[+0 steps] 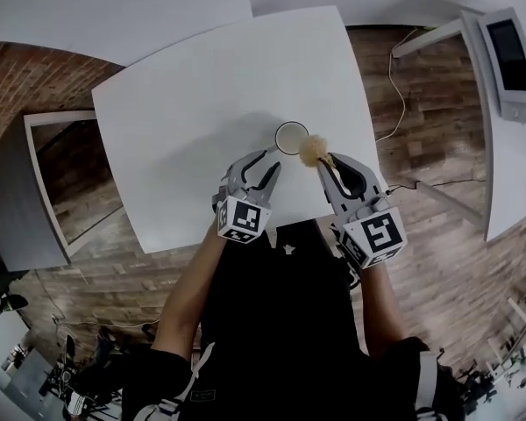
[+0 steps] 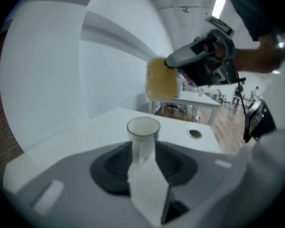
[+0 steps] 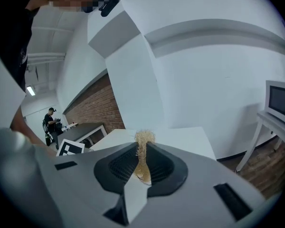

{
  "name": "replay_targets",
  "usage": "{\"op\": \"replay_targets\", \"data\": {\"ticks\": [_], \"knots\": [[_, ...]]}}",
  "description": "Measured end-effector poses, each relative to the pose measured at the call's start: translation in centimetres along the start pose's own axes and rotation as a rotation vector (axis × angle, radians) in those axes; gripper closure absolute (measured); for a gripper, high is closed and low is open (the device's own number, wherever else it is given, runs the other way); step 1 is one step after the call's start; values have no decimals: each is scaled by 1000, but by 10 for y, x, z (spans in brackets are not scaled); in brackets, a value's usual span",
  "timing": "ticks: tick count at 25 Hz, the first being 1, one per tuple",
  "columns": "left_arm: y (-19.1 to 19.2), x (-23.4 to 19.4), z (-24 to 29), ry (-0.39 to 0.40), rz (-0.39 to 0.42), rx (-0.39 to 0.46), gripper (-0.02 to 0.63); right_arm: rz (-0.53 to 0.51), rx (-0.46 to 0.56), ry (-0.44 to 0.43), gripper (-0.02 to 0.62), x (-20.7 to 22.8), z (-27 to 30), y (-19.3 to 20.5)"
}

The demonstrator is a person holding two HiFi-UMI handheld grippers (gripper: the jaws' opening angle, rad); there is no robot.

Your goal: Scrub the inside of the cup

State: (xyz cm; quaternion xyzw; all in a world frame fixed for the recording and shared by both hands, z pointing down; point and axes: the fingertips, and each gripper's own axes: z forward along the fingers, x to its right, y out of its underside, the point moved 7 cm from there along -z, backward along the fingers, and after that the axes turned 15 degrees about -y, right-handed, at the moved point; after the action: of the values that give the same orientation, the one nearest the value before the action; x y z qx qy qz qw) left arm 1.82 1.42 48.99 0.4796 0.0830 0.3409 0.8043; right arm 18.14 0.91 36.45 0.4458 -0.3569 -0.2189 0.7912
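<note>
A white cup [image 1: 291,138] with a dark rim stands upright on the white table [image 1: 202,86], near its front edge. My left gripper [image 1: 272,159] sits just in front of it, open; in the left gripper view the cup [image 2: 143,132] and its handle stand at the mouth of my left gripper [image 2: 142,158], the pads not pressing on it. My right gripper [image 1: 323,158] is shut on a yellowish fibrous scrubber [image 1: 313,151], held just right of the cup's rim and above the table. The scrubber [image 3: 143,151] shows pinched between the right jaws, and it also hangs above the cup as the scrubber [image 2: 161,78].
A grey appliance with a dark screen [image 1: 513,60] stands on a white stand at the right, with a cable [image 1: 394,86] on the wood floor beside it. A grey frame [image 1: 35,182] stands left of the table. A person [image 3: 50,120] is far off by a brick wall.
</note>
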Motion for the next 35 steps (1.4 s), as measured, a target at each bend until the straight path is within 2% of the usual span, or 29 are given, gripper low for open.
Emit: {"op": "replay_targets", "data": {"ticks": [7,10,11,18,26,35], "knots": [[14,4,36,51,53,-28,457,12,-63,-18,551,21,34,26],[12,6,38,72,76,-6,490,56,-107,-39,551,27,48,40],[12,7,37,74,76,-2,525,74,-120,-48,551,29,51,43],[10,12,35,56,62,6,526,130,-203,-83,554,41,68,49],[6,15,37,44,66,5,528,5,-495,-114,554,42,93,64],[6,15,35,36,83,3,528,31,-841,-149,555,47,123,71]]}}
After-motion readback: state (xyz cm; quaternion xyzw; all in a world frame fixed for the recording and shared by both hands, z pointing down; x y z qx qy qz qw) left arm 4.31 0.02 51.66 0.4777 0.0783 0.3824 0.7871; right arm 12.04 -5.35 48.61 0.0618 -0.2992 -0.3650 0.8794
